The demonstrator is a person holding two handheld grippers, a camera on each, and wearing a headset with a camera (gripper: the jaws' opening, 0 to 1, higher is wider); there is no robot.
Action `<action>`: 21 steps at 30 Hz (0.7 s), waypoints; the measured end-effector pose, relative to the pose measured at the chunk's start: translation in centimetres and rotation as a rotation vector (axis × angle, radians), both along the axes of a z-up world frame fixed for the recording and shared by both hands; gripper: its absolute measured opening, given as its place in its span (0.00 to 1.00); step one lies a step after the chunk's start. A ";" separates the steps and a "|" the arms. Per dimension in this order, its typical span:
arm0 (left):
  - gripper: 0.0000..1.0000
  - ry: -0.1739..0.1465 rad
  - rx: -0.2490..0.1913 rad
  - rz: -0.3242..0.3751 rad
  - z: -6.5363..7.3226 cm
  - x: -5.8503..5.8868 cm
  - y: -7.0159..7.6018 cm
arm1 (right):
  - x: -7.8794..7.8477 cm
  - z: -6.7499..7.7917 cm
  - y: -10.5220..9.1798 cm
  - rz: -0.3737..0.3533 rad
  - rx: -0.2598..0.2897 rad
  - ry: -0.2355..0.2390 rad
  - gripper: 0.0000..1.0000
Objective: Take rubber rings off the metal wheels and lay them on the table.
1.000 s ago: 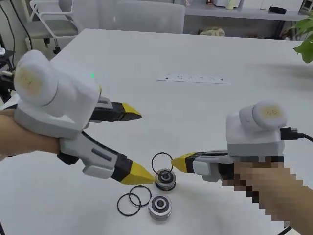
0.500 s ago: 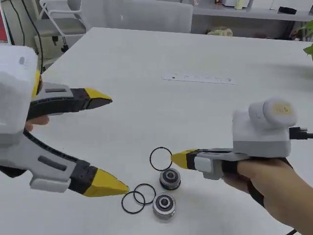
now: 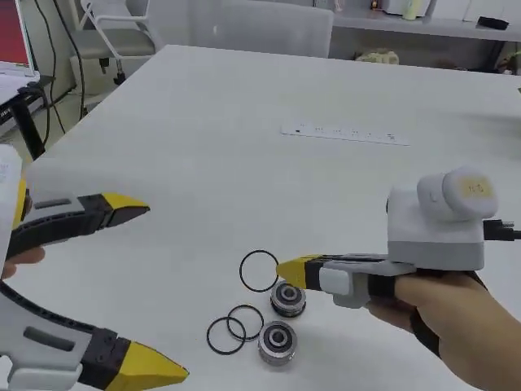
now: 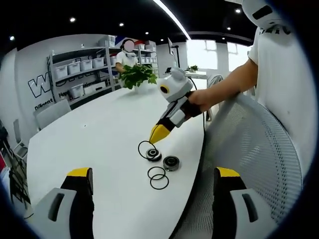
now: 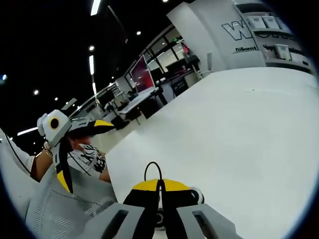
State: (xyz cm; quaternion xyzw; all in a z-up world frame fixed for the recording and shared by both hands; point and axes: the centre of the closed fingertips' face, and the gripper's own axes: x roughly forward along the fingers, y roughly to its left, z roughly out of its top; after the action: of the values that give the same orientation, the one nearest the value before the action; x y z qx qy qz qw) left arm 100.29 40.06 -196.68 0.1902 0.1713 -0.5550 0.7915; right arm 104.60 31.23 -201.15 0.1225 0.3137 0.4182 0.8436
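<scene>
Jaws of the grey-and-white plastic left hand-held gripper [image 3: 168,292], yellow-tipped, stand spread wide and empty at the near bench edge. Just beyond them two thin black rubber rings [image 3: 234,329] lie flat and overlapping on the smooth white bench [image 3: 203,147]. Beside them sit two squat round metal wheels [image 3: 277,342] with dark hubs, one just behind the other. The right hand-held gripper [image 3: 283,270] has its yellow tips pressed together, pinching a third black rubber ring [image 3: 259,270] by its edge, next to the farther wheel. Whether that ring touches the bench is hard to tell. Farther back lies a flat white strip [image 3: 343,134] whose small markings are too blurred to read. Pale chairs [image 3: 244,28] stand past the far edge, cut off at the top.
</scene>
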 end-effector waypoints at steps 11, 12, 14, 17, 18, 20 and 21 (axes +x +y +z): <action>0.97 0.075 0.055 0.018 -3.6 -1.8 -0.1 | -1.7 -2.0 1.4 0.098 -0.063 0.018 0.00; 0.97 0.083 0.056 0.015 -3.7 -1.9 -0.1 | -1.9 -2.2 1.5 0.107 -0.073 0.016 0.00; 0.97 0.078 0.056 0.019 -3.6 -1.7 -0.1 | -2.1 -2.6 1.7 0.130 -0.102 0.007 0.00; 0.96 0.075 0.054 0.024 -3.6 -1.6 -0.1 | -2.5 -3.1 2.0 0.150 -0.117 0.007 0.00; 0.96 0.084 0.051 0.028 -3.7 -1.6 -0.1 | -2.6 -3.2 2.0 0.157 -0.123 0.007 0.00; 0.94 0.093 0.046 0.028 -3.7 -1.7 -0.1 | -2.7 -3.4 2.2 0.167 -0.134 -0.003 0.00; 0.94 0.094 0.044 0.029 -3.7 -1.7 -0.1 | -2.9 -3.6 2.2 0.178 -0.142 -0.009 0.00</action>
State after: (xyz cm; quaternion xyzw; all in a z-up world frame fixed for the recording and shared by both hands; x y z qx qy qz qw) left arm 98.62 39.92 -200.39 0.1790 0.2232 -0.5481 0.7860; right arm 101.73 33.45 -204.73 0.0321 0.3486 0.4686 0.8111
